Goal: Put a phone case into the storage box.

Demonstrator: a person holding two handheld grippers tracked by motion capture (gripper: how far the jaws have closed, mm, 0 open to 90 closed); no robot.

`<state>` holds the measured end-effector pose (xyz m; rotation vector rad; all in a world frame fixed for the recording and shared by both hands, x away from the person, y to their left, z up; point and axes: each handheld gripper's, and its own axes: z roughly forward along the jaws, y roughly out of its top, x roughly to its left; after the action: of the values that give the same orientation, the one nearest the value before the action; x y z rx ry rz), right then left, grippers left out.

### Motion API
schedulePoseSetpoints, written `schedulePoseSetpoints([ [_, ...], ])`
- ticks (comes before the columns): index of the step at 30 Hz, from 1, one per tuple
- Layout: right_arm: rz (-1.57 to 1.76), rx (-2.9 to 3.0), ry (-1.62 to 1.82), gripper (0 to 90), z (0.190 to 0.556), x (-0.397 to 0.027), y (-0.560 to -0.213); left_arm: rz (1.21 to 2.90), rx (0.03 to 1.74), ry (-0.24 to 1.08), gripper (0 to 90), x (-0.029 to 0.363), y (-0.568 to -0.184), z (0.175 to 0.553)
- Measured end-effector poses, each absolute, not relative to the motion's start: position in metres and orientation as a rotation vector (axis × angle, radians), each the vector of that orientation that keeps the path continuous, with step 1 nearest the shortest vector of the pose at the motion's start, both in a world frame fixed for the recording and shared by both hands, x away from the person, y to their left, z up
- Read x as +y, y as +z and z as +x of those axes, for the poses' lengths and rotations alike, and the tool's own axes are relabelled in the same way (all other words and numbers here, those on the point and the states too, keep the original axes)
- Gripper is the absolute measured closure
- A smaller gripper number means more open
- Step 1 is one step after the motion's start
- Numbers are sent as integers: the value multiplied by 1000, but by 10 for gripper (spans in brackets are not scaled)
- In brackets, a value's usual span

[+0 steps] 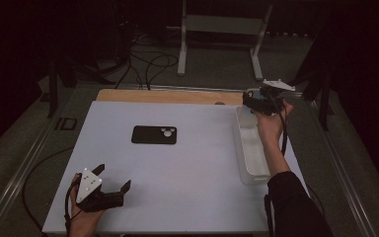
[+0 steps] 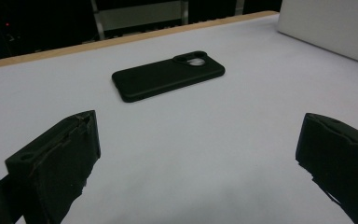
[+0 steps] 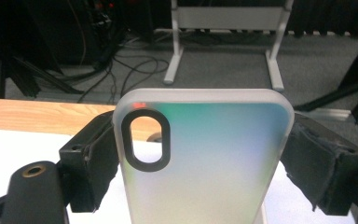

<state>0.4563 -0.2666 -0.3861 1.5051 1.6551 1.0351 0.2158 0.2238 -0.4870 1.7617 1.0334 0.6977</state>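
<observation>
Right gripper (image 1: 256,98) raised over far end of white bin (image 1: 250,165), jaws clamped on both long edges of clear case (image 3: 200,158). Edge grip keeps back face free; probably just lifted out of bin. Left gripper (image 1: 112,178) parked near front-left of table (image 1: 192,197), jaws wide apart, holding nothing, aimed at black case (image 1: 154,134) lying flat mid-table, well apart. Likely staged for that pick.
</observation>
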Motion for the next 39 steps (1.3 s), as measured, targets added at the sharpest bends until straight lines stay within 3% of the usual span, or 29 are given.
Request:
schedulePoseSetpoints([
  [24,1652,1723,860,166,481,-269,-436,1752,1036,695,3,226,-487,215],
  [39,1626,1725,888,158,487,-272,-439,1754,1039,697,4,225,-488,215],
])
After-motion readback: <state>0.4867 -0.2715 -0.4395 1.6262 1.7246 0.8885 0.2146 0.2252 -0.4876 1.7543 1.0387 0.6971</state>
